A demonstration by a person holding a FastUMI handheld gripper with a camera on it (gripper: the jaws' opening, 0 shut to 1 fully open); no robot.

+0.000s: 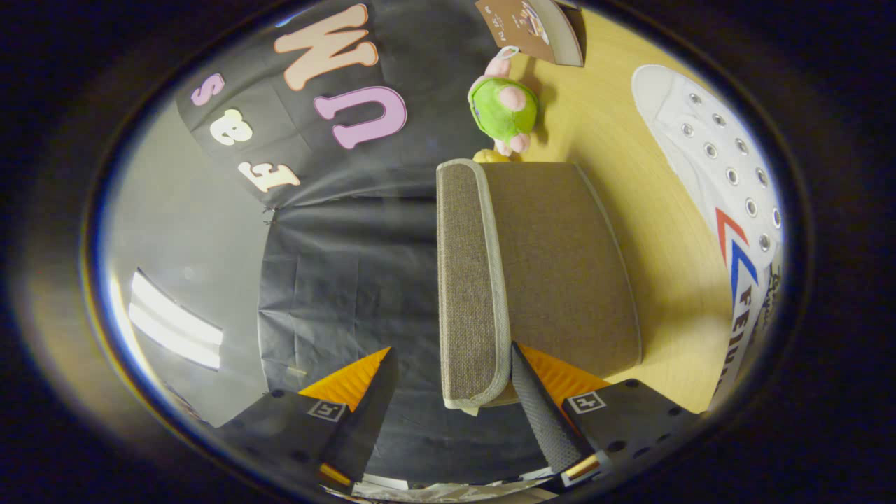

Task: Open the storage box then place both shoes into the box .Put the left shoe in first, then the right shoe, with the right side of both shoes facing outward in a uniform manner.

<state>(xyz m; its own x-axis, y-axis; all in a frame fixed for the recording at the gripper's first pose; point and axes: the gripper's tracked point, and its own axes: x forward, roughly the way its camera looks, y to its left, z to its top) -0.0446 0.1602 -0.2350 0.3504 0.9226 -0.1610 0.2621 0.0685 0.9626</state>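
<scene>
A: What does the gripper view show of the storage box (553,266)?

B: A brown woven-fabric box with pale piping along its seams, standing on the light wooden table (665,231). The view is rolled, so the table runs up one side. The box's lid (467,287) has the same coarse weave and a pale-trimmed edge, and it stands apart from the box body near the fingers.

A: And the claw (451,388)?

B: Spread wide, clamping nothing. One finger (542,409) lies against the lid's near corner, touching or almost touching it; the other sits well apart, in front of the black cloth wall.

A: The shoes?

B: One white canvas shoe (721,182) lies on the table beside the box, apart from it, with metal eyelets and red and blue stripes on its side.

A: Anything else?

B: A green and pink plush toy (505,105) just beyond the box, and a brown book (532,28) farther off.
</scene>
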